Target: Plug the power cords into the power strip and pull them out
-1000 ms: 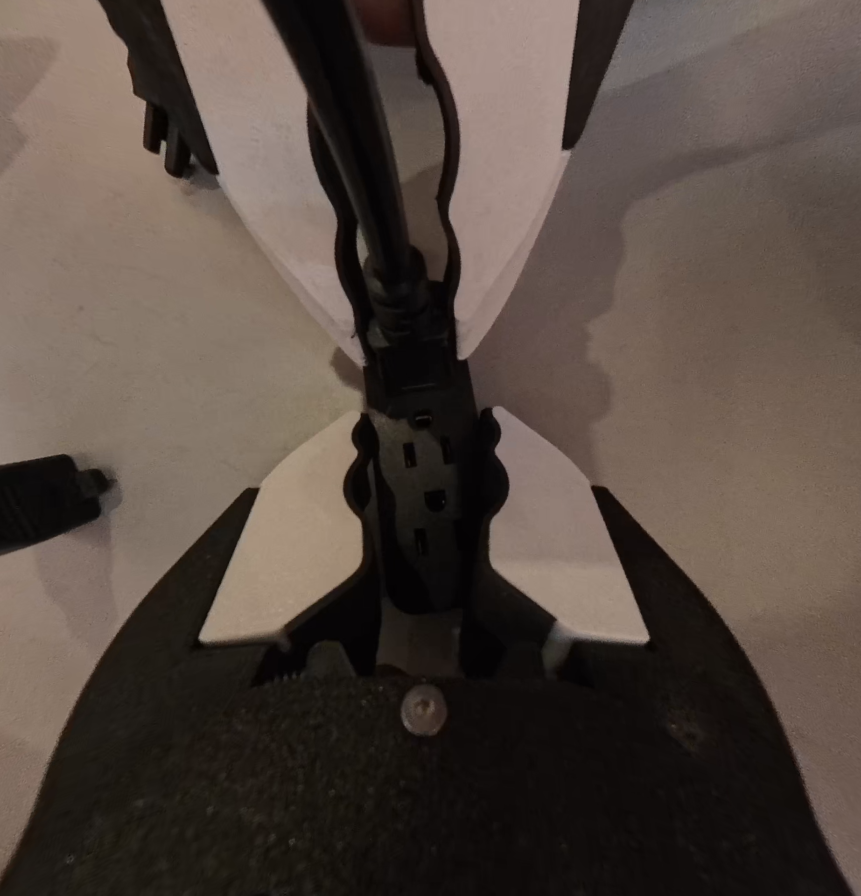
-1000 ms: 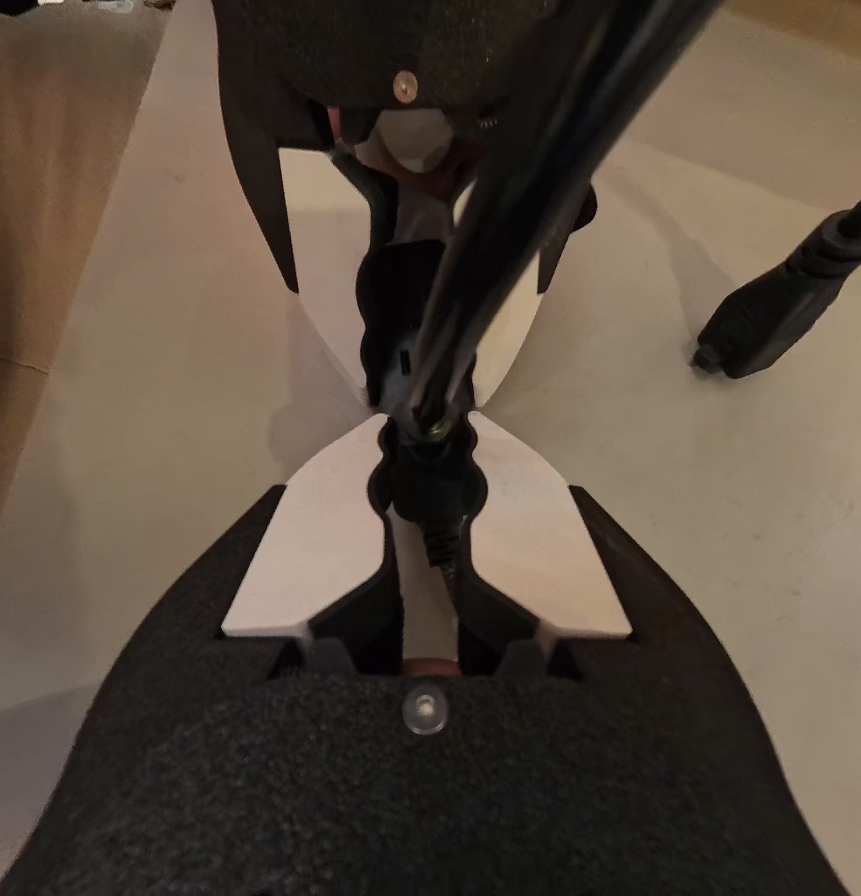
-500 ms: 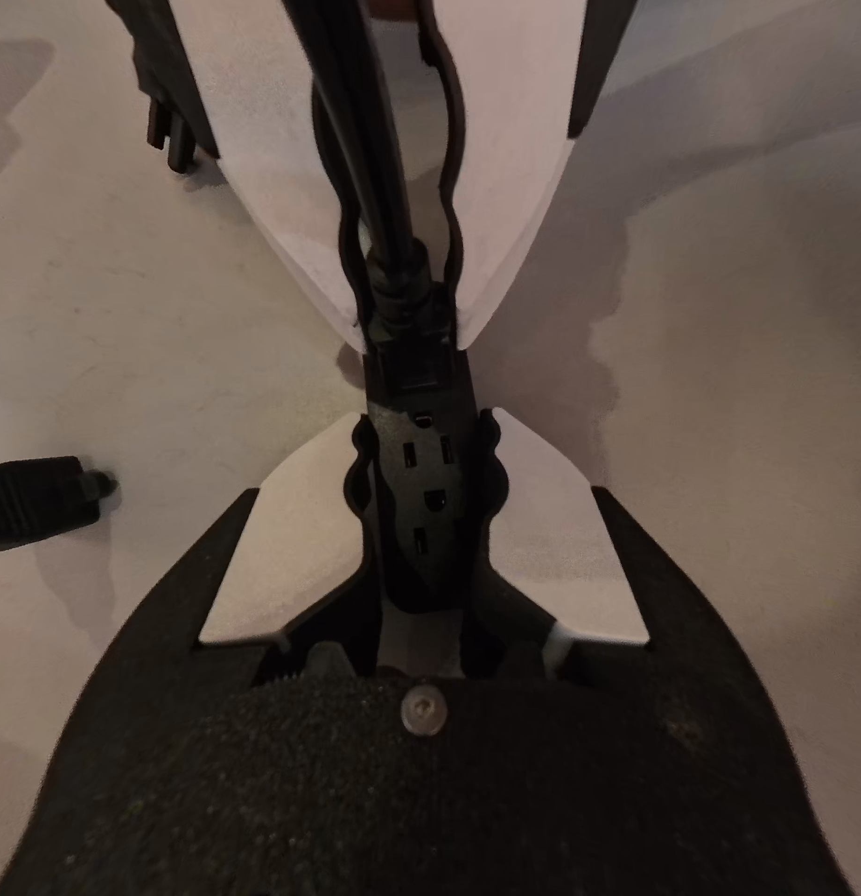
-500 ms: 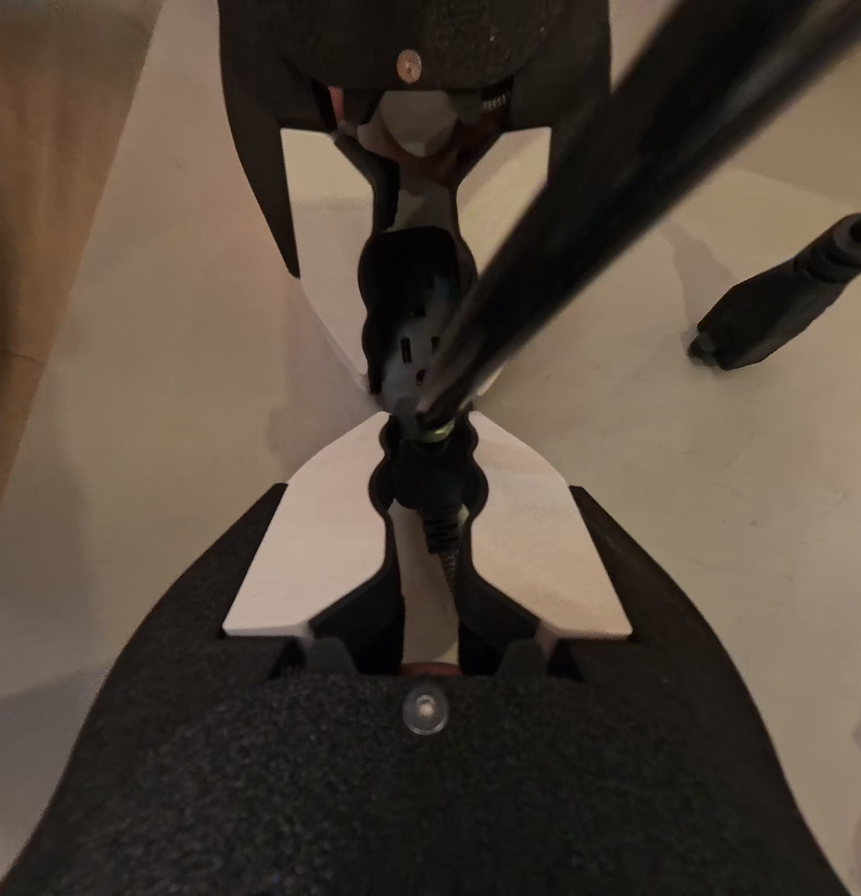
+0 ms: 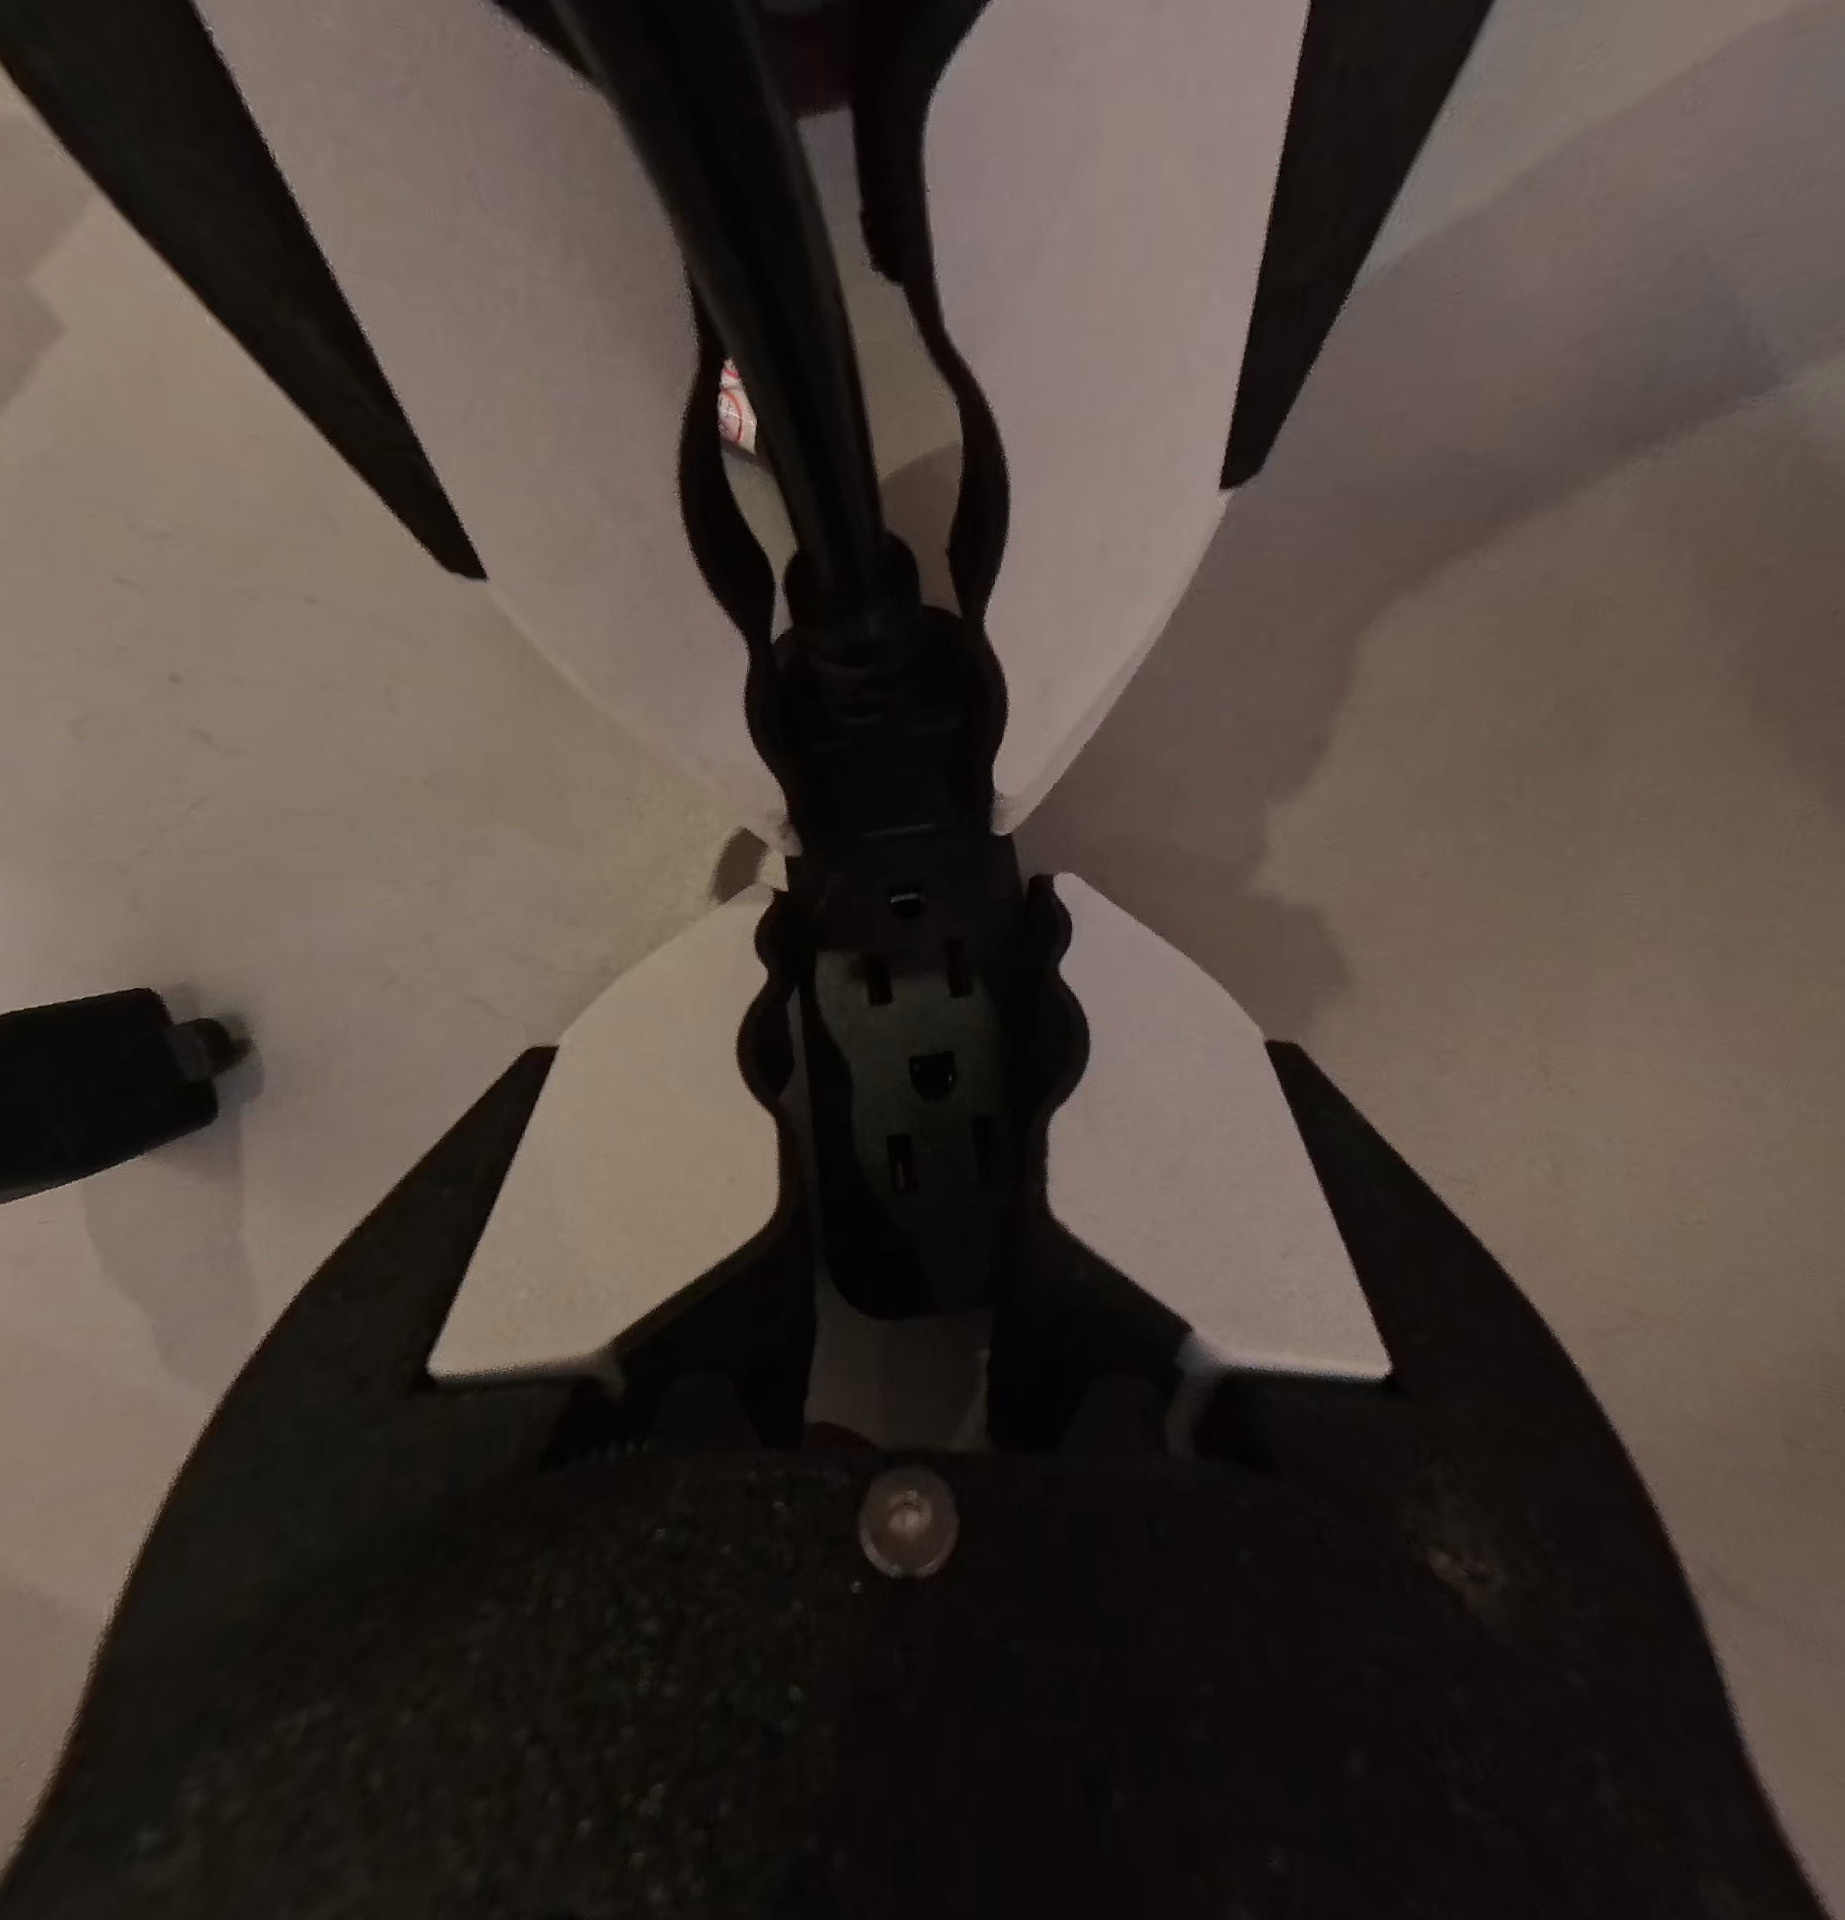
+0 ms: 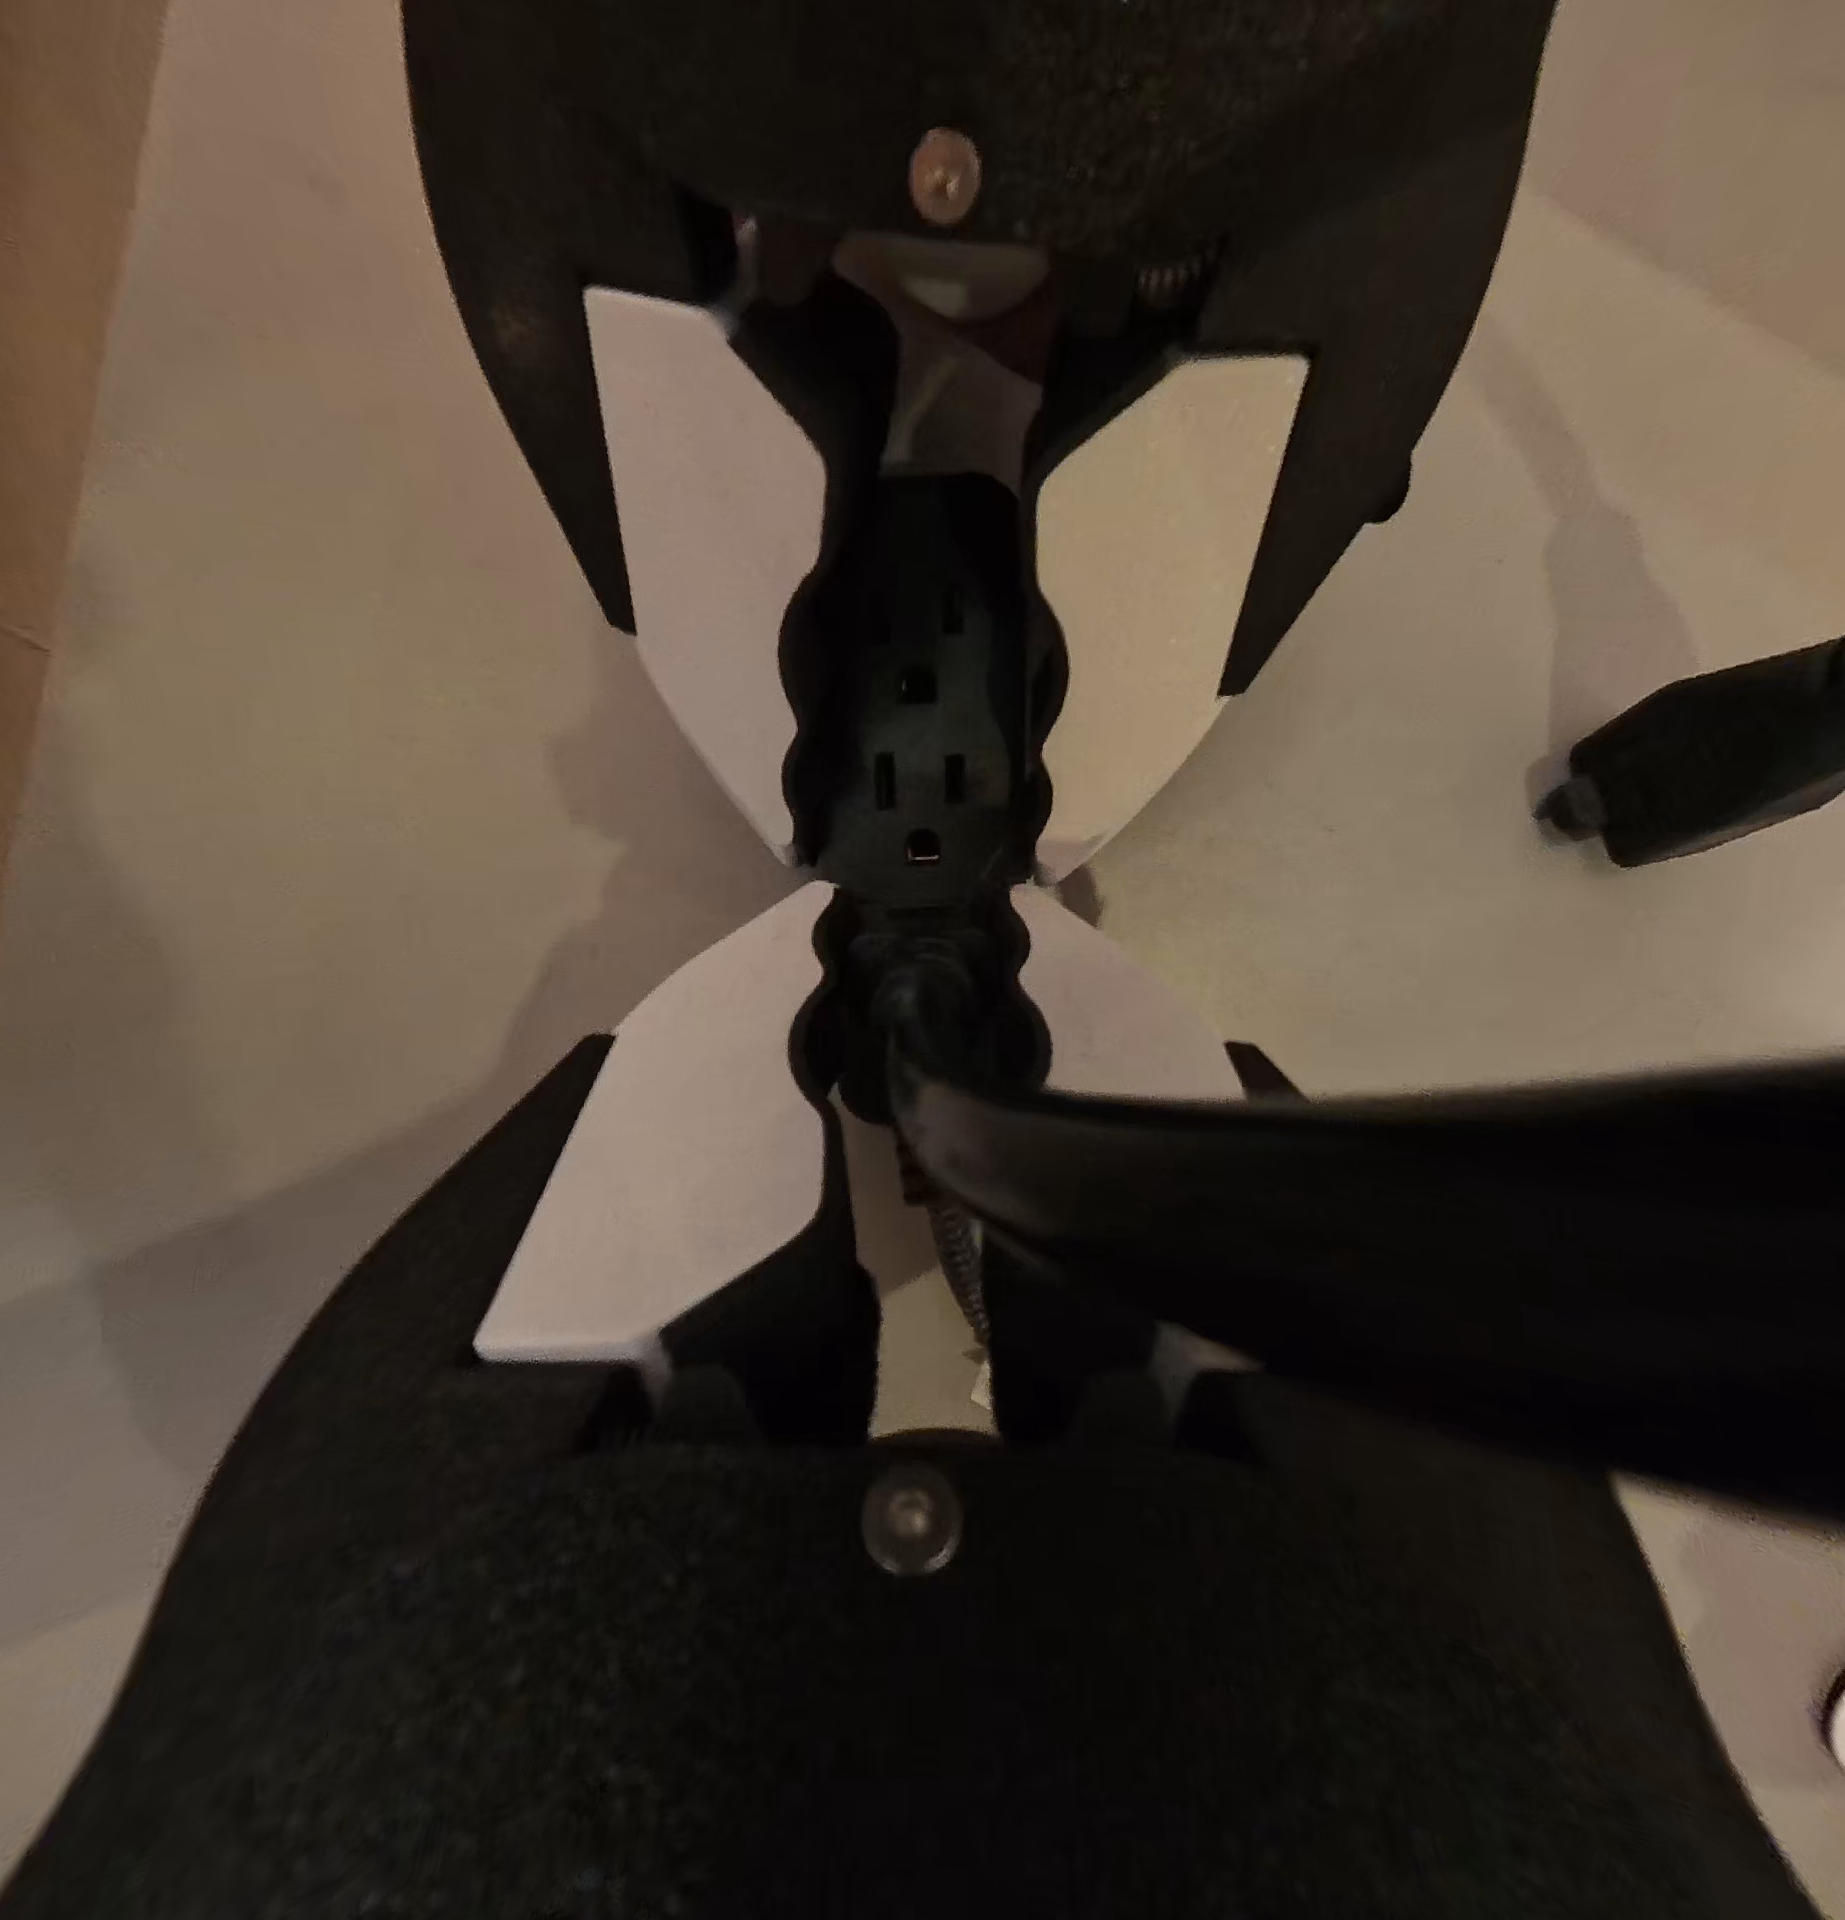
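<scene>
Right gripper (image 6: 918,925) clamps plug (image 6: 913,961), now seated (earlier apart); left gripper (image 5: 913,883) clamps power strip (image 5: 918,1101).

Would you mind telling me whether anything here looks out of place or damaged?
Nothing looks damaged. One oddity: a thick black cord sweeps close across the right wrist view, hiding part of the right claw. Otherwise the left claw holds the power strip, and a spare plug lies loose on the table.

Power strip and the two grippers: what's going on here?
The left gripper is shut on the black power strip, holding it by its sides. The right gripper is shut on a black plug pressed against the strip's end. Another plug lies loose on the white table.
</scene>
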The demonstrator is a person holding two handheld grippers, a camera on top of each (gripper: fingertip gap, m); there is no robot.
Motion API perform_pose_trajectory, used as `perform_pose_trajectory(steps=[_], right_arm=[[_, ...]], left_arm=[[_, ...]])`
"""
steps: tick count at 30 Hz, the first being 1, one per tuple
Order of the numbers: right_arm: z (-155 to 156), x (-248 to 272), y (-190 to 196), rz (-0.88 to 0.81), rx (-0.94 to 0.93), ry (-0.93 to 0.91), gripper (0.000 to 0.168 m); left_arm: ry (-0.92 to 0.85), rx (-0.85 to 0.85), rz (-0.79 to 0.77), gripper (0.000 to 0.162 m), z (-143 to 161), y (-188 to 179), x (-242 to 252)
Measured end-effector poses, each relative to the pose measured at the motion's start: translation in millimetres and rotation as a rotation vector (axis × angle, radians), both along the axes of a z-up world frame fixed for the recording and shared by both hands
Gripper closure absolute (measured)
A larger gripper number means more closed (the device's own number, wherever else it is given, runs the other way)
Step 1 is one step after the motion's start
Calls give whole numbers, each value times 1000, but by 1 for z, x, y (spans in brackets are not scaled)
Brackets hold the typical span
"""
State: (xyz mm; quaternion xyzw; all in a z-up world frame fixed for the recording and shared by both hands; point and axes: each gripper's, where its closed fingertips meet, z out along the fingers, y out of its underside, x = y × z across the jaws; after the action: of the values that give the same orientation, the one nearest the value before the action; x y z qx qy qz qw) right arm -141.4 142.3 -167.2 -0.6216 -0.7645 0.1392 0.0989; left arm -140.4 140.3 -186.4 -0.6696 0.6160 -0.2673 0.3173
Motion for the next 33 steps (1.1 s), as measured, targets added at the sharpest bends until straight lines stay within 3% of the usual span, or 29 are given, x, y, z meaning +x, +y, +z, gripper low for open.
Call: perform_pose_trajectory(steps=[1,11,17,20,23,27,29,33], right_arm=[[0,1,0,11,12,4,143],[3,7,2,81,93,-52,143],[2,6,3,-72,-16,19,143],[2,18,9,-245,-56,43,143],[2,25,-9,-274,-86,50,143],[2,24,-11,-282,-33,57,146],[2,23,-11,-286,-25,68,144],[2,23,-10,-282,-34,111,144]], left_arm=[[-1,6,5,118,0,1,0],[-12,23,7,117,1,1,2],[10,41,25,117,1,1,-7],[35,37,116,108,-2,1,-31],[-15,6,194,99,5,2,-45],[-82,-64,99,110,13,-15,-31],[-13,-7,80,121,4,-13,-32],[31,25,62,120,-3,-10,-31]])
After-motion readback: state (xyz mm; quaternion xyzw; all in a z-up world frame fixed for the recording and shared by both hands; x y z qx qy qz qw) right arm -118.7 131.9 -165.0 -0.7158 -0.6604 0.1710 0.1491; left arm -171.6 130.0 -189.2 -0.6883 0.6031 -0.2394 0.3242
